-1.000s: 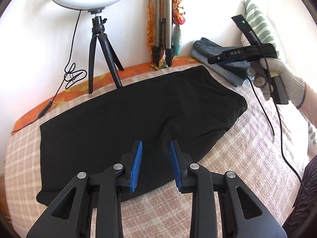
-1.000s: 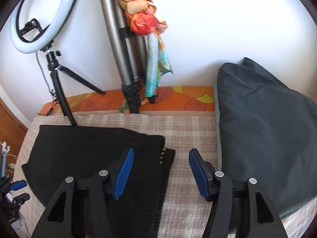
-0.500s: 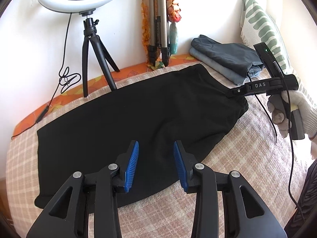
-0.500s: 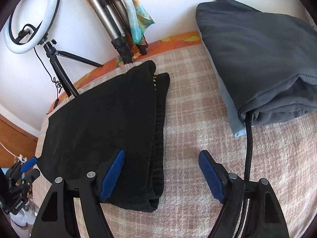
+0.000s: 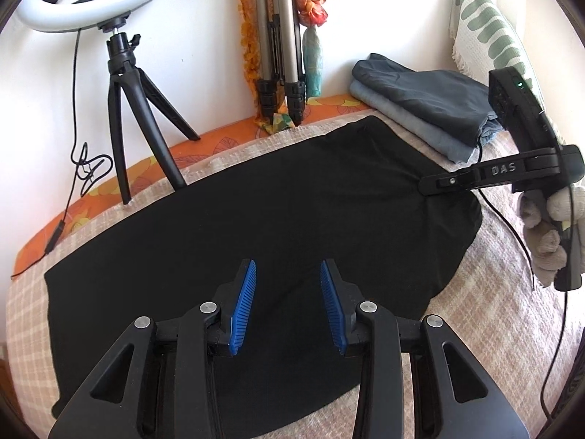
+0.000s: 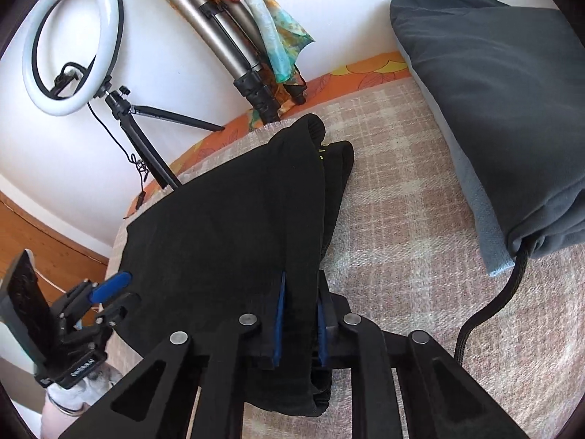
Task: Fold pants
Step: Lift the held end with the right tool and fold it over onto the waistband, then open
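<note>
Black pants lie spread flat across the checked blanket, also shown in the right wrist view. My left gripper is open and empty, hovering over the near middle of the pants. My right gripper is shut on the waistband end of the pants; the fabric sits pinched between its blue pads. In the left wrist view the right gripper meets the right end of the pants, held by a gloved hand.
A ring light on a black tripod and a folded grey tripod stand at the back wall. Folded grey clothes lie at the back right, beside a green-striped pillow. A black cable trails over the blanket.
My right gripper has moved down to the waistband end and closed on it; it was open half a second ago. My left gripper has opened slightly wider and stayed over the pants.
</note>
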A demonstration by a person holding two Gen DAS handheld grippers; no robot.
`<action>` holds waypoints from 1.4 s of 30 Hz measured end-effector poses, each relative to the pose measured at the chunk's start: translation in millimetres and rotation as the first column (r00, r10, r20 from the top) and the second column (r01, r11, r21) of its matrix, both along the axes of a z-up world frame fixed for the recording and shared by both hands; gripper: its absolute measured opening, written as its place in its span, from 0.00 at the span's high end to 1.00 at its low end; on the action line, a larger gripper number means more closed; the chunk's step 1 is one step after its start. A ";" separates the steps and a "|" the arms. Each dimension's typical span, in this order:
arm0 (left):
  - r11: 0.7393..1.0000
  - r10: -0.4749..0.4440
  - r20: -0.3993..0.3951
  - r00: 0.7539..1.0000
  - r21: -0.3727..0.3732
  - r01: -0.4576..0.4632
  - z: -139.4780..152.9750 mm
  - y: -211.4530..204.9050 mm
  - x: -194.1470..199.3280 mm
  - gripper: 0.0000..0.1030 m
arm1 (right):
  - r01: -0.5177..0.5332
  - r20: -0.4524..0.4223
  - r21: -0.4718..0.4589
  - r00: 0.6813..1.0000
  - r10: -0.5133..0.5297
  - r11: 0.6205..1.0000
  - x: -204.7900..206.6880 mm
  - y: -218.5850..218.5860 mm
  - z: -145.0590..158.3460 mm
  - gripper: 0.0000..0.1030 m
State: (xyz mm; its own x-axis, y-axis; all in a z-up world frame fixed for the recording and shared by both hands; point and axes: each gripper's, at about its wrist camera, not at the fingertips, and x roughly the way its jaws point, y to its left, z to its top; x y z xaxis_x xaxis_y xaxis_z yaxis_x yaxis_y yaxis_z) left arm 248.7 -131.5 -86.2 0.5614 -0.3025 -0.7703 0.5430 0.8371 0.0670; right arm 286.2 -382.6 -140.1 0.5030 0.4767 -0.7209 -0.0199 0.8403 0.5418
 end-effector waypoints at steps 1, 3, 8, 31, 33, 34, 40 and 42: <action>1.000 0.008 0.002 1.000 0.023 -0.008 -4.8 -2.6 3.6 0.66 | 0.005 -0.001 0.017 1.000 -0.005 1.000 -0.9 -2.0 1.5 0.89; 0.999 0.014 -0.002 1.000 0.052 -0.013 -14.4 -6.2 9.1 0.66 | 0.011 -0.002 0.021 1.000 -0.011 1.000 -1.3 -1.7 5.3 0.89; 0.996 0.010 -0.002 1.000 0.093 -0.010 -37.1 -10.1 11.4 0.65 | 0.007 -0.021 0.001 1.000 -0.007 1.000 2.7 5.7 7.5 0.89; 0.947 0.295 -0.020 0.955 0.142 -0.289 -24.3 158.8 -29.5 0.65 | -0.096 0.128 0.002 0.987 0.095 0.995 -4.5 103.8 111.0 0.91; 0.941 0.319 -0.052 0.946 0.136 -0.310 -31.8 175.2 -28.5 0.65 | -0.117 0.138 -0.013 0.983 0.118 0.993 -3.0 120.3 116.5 0.91; 0.940 0.329 -0.053 0.943 0.112 -0.322 -29.5 182.8 -30.6 0.65 | -0.126 0.142 -0.019 0.982 0.128 0.992 -2.1 129.4 119.1 0.91; 0.922 0.386 -0.043 0.921 -0.026 -0.387 0.4 232.0 -42.1 0.65 | -0.213 0.152 -0.083 0.963 0.224 0.974 8.7 196.8 128.8 0.91; 0.910 0.408 -0.049 0.912 -0.065 -0.410 8.5 248.4 -43.5 0.65 | -0.243 0.152 -0.111 0.954 0.258 0.964 14.2 223.5 127.6 0.91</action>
